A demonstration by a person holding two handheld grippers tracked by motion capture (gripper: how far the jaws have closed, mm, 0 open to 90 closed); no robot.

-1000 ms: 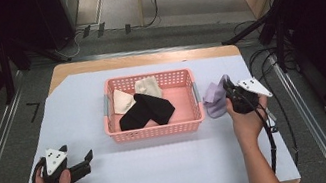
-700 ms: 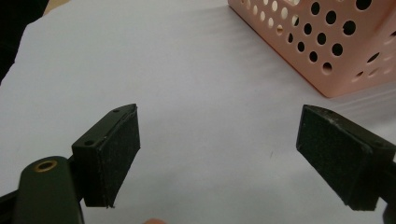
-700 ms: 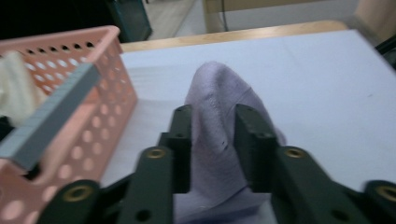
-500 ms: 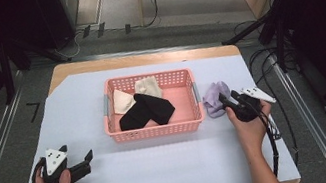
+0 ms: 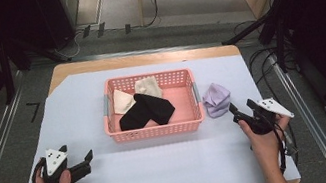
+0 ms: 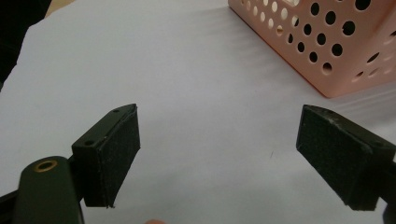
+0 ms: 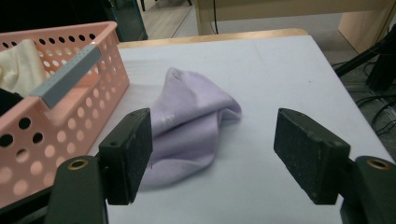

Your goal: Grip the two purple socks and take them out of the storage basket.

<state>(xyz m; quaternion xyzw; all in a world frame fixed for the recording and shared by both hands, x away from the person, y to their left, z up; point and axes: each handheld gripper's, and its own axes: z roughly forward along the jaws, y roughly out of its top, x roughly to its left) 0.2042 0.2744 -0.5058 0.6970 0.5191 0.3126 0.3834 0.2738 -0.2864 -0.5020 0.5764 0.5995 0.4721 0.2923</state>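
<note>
1. High view: my right gripper (image 5: 242, 110) has just opened and backed off toward lower right — the crumpled lilac cloth (image 5: 216, 100) now lies released beside the pink perforated plastic basket (image 5: 155, 129), right of centre. My left gripper (image 5: 85, 162) idles open, lower left.
2. Left gripper view: jaws wide, nothing between, bare white table cover (image 6: 187, 93) ahead.
3. Right gripper view: cloth at centre, jaws clear of it — open room rightward.

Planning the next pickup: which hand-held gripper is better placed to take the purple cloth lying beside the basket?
Right hand-held gripper: its open jaws face the purple cloth just ahead. The left hand-held gripper sits across the basket.
</note>
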